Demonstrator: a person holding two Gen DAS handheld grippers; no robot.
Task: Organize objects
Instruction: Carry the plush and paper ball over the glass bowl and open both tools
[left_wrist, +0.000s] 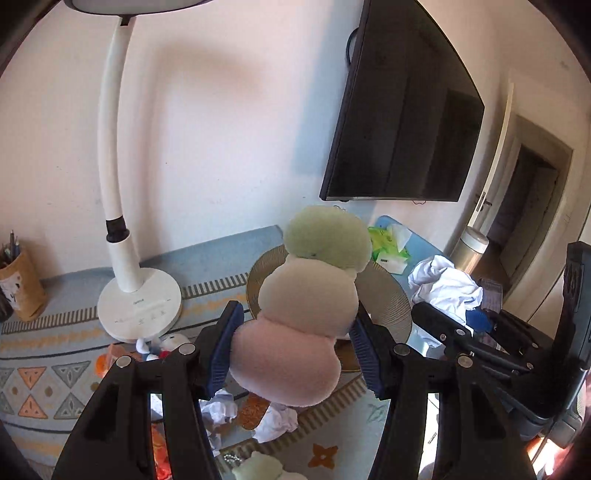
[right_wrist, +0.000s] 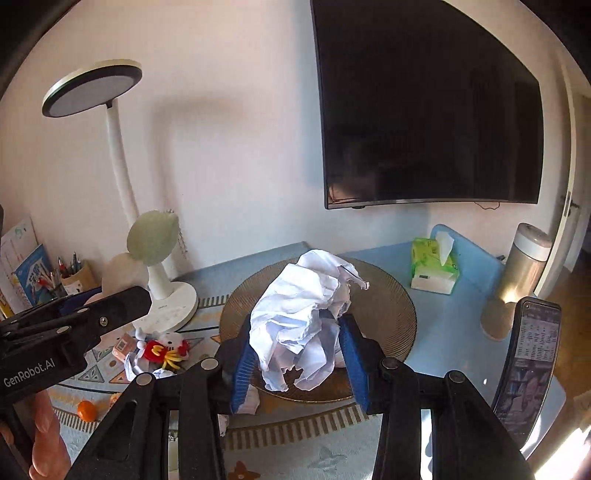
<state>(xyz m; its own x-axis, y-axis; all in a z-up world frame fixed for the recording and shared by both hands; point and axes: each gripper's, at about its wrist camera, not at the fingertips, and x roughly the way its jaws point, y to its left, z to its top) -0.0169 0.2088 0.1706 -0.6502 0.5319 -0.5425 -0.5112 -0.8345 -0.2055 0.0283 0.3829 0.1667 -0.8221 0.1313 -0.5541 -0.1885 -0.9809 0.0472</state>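
Plush: soft three-lobed green, cream and pink toy (left_wrist: 306, 306), clamped in left gripper (left_wrist: 295, 350), held above round woven placemat (left_wrist: 391, 295)
Paper: crumpled white sheet (right_wrist: 303, 317), pinched in right gripper (right_wrist: 295, 362), above tabletop (right_wrist: 454, 332)

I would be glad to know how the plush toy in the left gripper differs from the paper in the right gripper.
The plush toy is smooth, rounded and three-coloured: green, cream, pink. The crumpled paper is white, creased and irregular. The toy stands up in three stacked lobes; the paper hangs in loose folds. Both are clamped between blue pads above the round mat.
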